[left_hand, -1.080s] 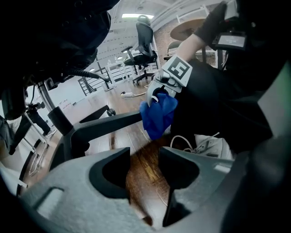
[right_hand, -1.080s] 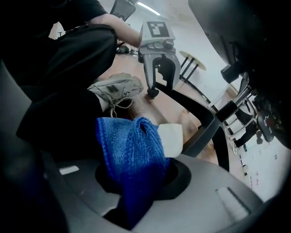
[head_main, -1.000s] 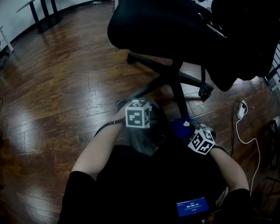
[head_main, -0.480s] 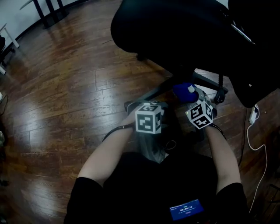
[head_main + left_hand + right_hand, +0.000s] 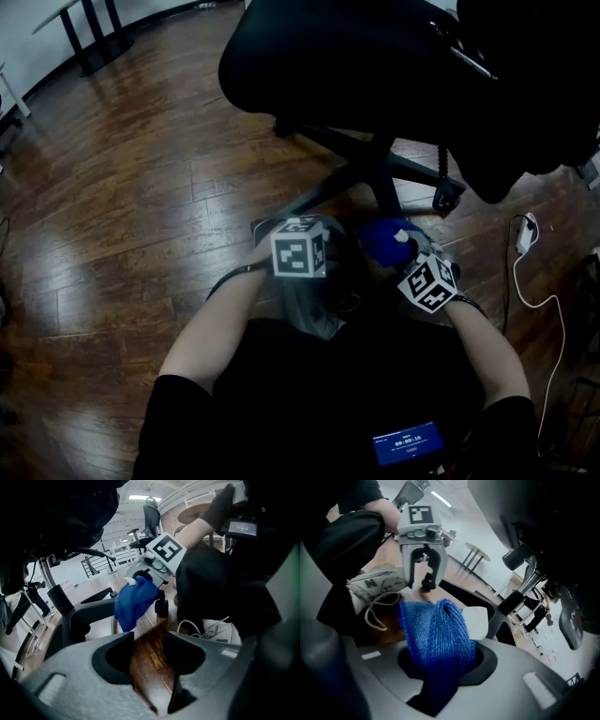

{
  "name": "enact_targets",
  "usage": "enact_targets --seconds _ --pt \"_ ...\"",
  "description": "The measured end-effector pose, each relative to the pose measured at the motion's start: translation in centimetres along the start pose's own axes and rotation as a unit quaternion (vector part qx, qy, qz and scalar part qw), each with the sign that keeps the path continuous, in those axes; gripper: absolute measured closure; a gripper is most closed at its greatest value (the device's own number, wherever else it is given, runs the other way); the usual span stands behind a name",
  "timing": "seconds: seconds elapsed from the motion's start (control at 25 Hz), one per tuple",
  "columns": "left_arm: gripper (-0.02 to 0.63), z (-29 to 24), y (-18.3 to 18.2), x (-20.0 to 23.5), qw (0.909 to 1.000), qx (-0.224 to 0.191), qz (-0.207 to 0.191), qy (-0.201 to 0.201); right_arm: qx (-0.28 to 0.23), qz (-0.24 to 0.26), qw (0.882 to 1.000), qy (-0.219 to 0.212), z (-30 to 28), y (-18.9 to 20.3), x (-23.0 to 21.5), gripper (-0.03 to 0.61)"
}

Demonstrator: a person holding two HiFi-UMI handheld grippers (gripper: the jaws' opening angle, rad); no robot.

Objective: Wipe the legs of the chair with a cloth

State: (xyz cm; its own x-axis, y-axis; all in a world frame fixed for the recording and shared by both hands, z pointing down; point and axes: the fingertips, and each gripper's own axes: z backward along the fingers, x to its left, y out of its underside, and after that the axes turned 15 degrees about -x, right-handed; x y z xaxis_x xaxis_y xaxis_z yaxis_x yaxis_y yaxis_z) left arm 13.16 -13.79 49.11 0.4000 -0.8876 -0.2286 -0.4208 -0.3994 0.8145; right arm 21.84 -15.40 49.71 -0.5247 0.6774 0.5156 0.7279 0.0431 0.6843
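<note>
A: Where is the cloth (image 5: 386, 239) to be found?

B: It is clamped, bunched up, in the right tongs (image 5: 440, 665), with a white tag (image 5: 477, 622) shown beside it; it is held at the outer end of the near leg (image 5: 384, 202) of the chair (image 5: 328, 56); whether the leg is actually touched cannot be told.

A: And the left tongs (image 5: 149, 651)?

B: They are held just beside the right ones; a narrow gap is seen between the jaws, with only the wooden floor (image 5: 141, 187) visible through it; nothing is gripped.

A: How much is judged done?

B: No trace of wiping can be made out on the dark legs; the work is judged under way at this one leg; the other legs (image 5: 412, 171) under the seat are taken as left to be wiped.
</note>
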Motion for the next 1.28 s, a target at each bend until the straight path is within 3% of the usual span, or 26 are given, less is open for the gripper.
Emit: enact_targets --seconds 0.2,0.36,0.48,0.72,0.92,1.12,1.28 --pt "0.428 -0.1 -0.7 -0.6 0.9999 0.008 -0.014 0.006 0.041 -0.037 0.995 -0.088 4.9 2.4 6.5 0.488" --pt "0.428 0.0 -1.6 -0.6 1.0000 -0.006 -0.005 0.003 0.046 -0.043 0.993 -0.098 5.2 2.8 6.6 0.494" --pt "0.428 0.0 -1.6 -0.3 0.9998 -0.018 -0.006 0.002 0.025 -0.059 0.996 -0.069 3.0 1.8 3.7 0.494" --pt "0.428 -0.3 -0.6 0.6 0.9992 -0.037 0.017 -0.002 -0.033 -0.066 0.997 0.030 -2.6 -1.1 -4.3 0.494" --pt "0.428 -0.7 -0.3 0.6 0.9985 -0.048 0.025 0.003 -0.089 -0.123 0.980 0.128 -5.1 -2.7 -10.9 0.494" --pt "0.428 -0.6 0.7 0.4 0.9993 -0.026 0.027 0.006 -0.085 -0.111 0.982 0.124 -3.7 -1.9 -8.9 0.494" --pt "0.428 -0.4 1.2 -0.5 0.9997 -0.004 0.020 0.012 -0.064 -0.149 0.982 0.100 0.4 0.4 -4.9 0.494"
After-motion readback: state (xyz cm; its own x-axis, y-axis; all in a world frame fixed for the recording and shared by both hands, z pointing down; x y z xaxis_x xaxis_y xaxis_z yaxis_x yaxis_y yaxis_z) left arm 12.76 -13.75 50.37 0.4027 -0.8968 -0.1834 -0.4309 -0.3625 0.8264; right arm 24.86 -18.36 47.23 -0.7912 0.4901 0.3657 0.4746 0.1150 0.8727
